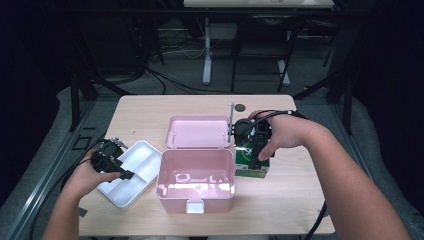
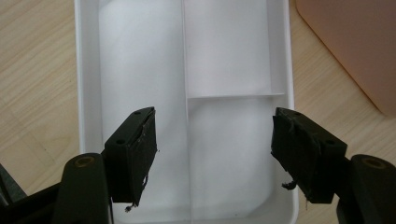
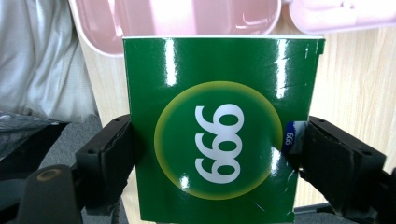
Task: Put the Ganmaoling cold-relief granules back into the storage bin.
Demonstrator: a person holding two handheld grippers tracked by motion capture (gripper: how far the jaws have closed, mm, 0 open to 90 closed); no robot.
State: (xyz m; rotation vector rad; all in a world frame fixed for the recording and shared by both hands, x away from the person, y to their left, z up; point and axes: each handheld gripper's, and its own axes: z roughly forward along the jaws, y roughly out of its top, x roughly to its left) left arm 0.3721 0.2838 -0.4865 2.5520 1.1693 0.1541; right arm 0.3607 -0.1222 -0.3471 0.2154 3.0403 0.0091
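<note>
A green box (image 3: 217,126) printed with white digits in a yellow-rimmed circle sits between the jaws of my right gripper (image 3: 215,158), which is shut on its two sides. From above, the green box (image 1: 252,166) is just right of the open pink box (image 1: 196,192), under my right gripper (image 1: 254,150). Whether it rests on the table I cannot tell. My left gripper (image 2: 215,158) hangs open over a white divided tray (image 2: 88,70), its jaws wide apart with nothing between them. In the high view this left gripper (image 1: 119,169) is over the tray's (image 1: 142,150) left end.
The pink box's lid (image 1: 199,131) lies flat behind it, and the box is empty inside. A grey rod (image 1: 231,116) and a small brown disc (image 1: 240,107) lie near the table's far edge. Bare wood (image 1: 290,200) lies at front right.
</note>
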